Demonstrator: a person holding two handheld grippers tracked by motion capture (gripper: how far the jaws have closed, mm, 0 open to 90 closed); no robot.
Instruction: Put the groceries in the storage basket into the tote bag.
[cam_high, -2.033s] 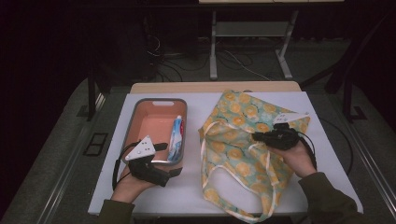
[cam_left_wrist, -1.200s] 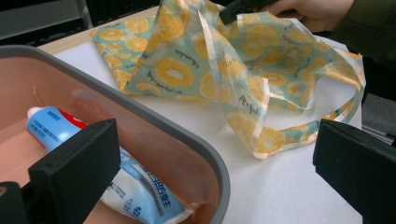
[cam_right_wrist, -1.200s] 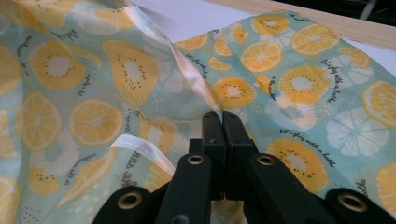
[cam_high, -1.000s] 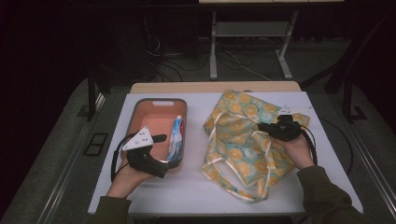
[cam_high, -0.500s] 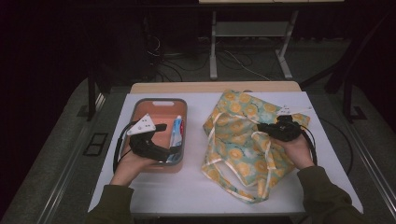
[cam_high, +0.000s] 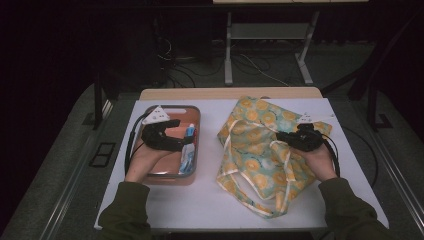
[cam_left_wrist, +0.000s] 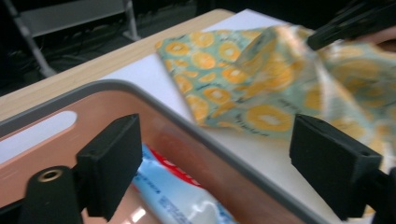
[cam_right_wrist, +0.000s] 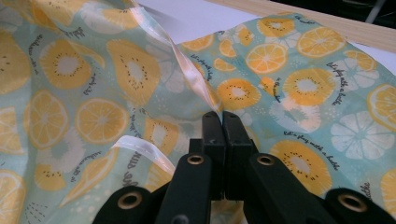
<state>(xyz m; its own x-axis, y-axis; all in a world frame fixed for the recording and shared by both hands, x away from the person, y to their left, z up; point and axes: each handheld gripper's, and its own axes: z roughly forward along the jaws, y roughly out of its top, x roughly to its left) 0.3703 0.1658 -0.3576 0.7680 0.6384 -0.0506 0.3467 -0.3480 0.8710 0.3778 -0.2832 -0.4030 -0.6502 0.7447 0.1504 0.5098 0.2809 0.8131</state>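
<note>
**High view: one gripper holds a fruit-print bag open, the other reaches into a tray**

High view of a white table. At nine o'clock sits a shallow salmon-pink plastic tray with a grey rim (cam_high: 196, 131), holding a white-and-blue soft packet with red lettering (cam_high: 188, 149) along its three o'clock side. At three o'clock lies a thin teal fabric tote bag printed with orange and lemon slices (cam_high: 252, 145), its pale ribbon handles trailing toward six o'clock.

The left gripper (cam_high: 176, 134) hovers over the tray, tips pointing toward the packet. Its jaws are spread wide and have just been closing a little; nothing is between them, and the packet lies just below.

The right gripper (cam_high: 281, 136) has its jaws pressed together on the bag's cloth near the ribbon edge, lifting it slightly.

To do this step well, the left jaws should probably drop lower and straddle the packet's middle before squeezing, clear of the tray rim, while the right gripper keeps the bag's mouth raised and facing nine o'clock.
</note>
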